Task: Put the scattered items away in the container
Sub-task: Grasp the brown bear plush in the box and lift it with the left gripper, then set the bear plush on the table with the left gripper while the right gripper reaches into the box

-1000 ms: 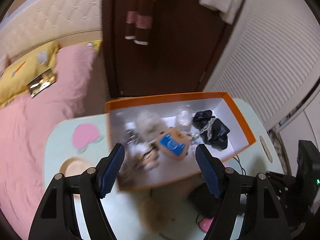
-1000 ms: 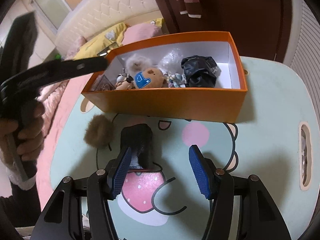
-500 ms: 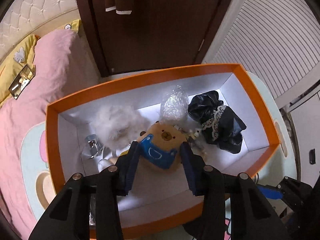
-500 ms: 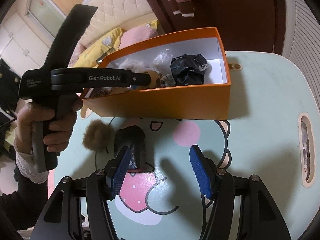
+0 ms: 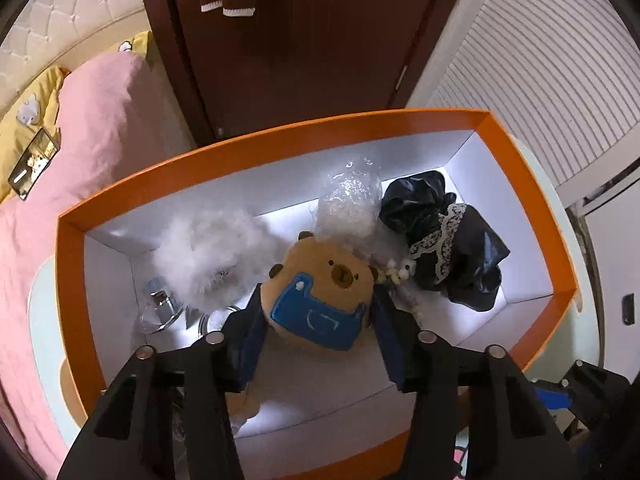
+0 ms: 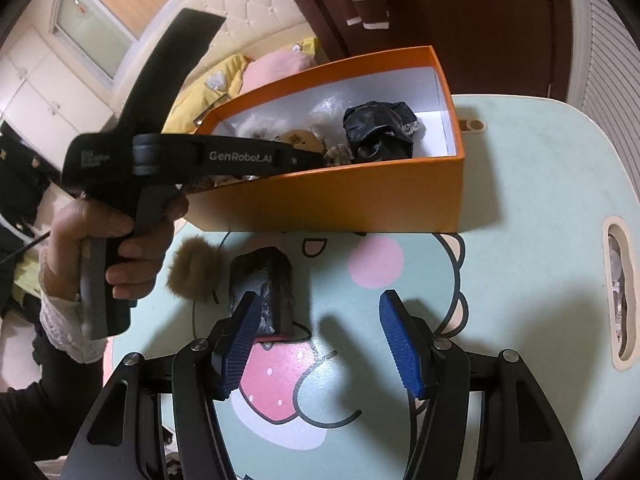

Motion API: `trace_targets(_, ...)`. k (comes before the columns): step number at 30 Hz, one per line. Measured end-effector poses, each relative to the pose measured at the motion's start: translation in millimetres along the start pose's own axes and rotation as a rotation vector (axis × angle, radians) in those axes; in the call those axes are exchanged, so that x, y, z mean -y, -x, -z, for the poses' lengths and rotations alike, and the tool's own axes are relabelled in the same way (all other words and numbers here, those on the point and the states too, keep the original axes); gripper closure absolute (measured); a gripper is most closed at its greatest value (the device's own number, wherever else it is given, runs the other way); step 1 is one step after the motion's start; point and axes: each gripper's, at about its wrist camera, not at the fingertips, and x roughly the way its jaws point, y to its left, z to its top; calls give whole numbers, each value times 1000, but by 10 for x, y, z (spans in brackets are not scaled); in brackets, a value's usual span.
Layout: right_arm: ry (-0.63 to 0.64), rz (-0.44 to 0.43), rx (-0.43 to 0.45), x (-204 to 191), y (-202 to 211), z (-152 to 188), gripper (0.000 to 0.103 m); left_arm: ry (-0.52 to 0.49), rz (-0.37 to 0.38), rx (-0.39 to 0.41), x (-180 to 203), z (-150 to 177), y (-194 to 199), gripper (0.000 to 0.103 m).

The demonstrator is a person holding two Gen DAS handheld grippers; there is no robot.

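Note:
An orange box (image 5: 68, 264) with a white inside holds a white fluffy ball (image 5: 212, 256), a clear crinkled bag (image 5: 348, 204), a black lace-trimmed cloth (image 5: 448, 240), a shiny metal piece (image 5: 160, 304) and a brown bear plush (image 5: 320, 300) with a blue bib. My left gripper (image 5: 316, 324) is low inside the box, its blue pads either side of the bear plush. In the right wrist view the box (image 6: 360, 200) stands on the mint table (image 6: 540, 200). My right gripper (image 6: 324, 332) is open above the table, with a dark crumpled item (image 6: 264, 280) by its left pad and a brown pom-pom (image 6: 192, 268) further left.
A pink bed (image 5: 80, 152) with yellow pillows lies left of the table. A dark wooden door (image 5: 300, 40) and a white slatted wall (image 5: 540, 60) stand behind the box. The table has a slot handle (image 6: 616, 296) at its right edge.
My left gripper moved from above the table forward and down into the box, and its jaws narrowed around the bear plush. My right gripper barely moved.

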Motion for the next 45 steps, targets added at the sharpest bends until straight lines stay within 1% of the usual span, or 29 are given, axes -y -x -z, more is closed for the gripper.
trace_targets(1, -2, 3, -1, 9, -4, 1, 42, 4, 11, 10, -5, 18, 22, 54)
trace_targets(4, -6, 8, -1, 16, -5, 4, 42, 14, 39, 72, -32, 56, 192, 55)
trace_targets(9, 5, 20, -10, -18, 0, 17, 42, 54, 110, 224, -172, 160, 771, 55)
trace_targets(12, 12, 21, -12, -102, 6, 5, 42, 77, 143, 306, -272, 314, 1112, 54)
trace_targets(15, 23, 20, -16, -118, 29, -6, 42, 91, 169, 357, -380, 481, 1325, 54)
trace_targets(18, 31, 20, -17, -141, 30, -4, 42, 105, 192, 385, -492, 675, 1419, 54)
trace_targets(22, 40, 23, -25, -167, -4, 13, 42, 133, 207, 392, -605, 895, 1353, 54)
trace_targets(24, 44, 24, -29, -190, -17, 11, 42, 145, 237, 374, -599, 1027, 1297, 55)
trace_targets(26, 47, 27, -28, -204, -16, 13, 42, 154, 253, 357, -585, 1162, 1240, 54)
trace_targets(29, 61, 37, -20, -224, 20, -20, 42, 155, 264, 319, -532, 1335, 1091, 54)
trace_targets(31, 78, 42, -6, -236, 71, -75, 42, 137, 258, 292, -460, 1402, 988, 54)
trace_targets(34, 88, 26, 23, -250, 167, -232, 51, 97, 234, 287, -332, 1479, 870, 54)
trace_targets(36, 117, 15, 30, -286, 218, -391, 61, 78, 222, 287, -261, 1499, 796, 54)
trace_targets(37, 139, 19, 30, -309, 230, -483, 65, 74, 214, 285, -239, 1505, 758, 54)
trace_targets(39, 190, 51, 16, -356, 188, -688, 84, 71, 212, 276, -223, 1515, 696, 54)
trace_targets(40, 212, 76, -3, -370, 126, -802, 87, 70, 214, 268, -220, 1521, 670, 54)
trace_targets(42, 238, 105, -49, -375, -17, -984, 87, 77, 195, 266, -216, 1540, 636, 52)
trace_targets(44, 248, 97, -139, -378, -233, -1143, 87, 80, 179, 282, -214, 1572, 622, 50)
trace_targets(45, 241, 89, -175, -365, -317, -1197, 87, 79, 178, 290, -214, 1594, 614, 47)
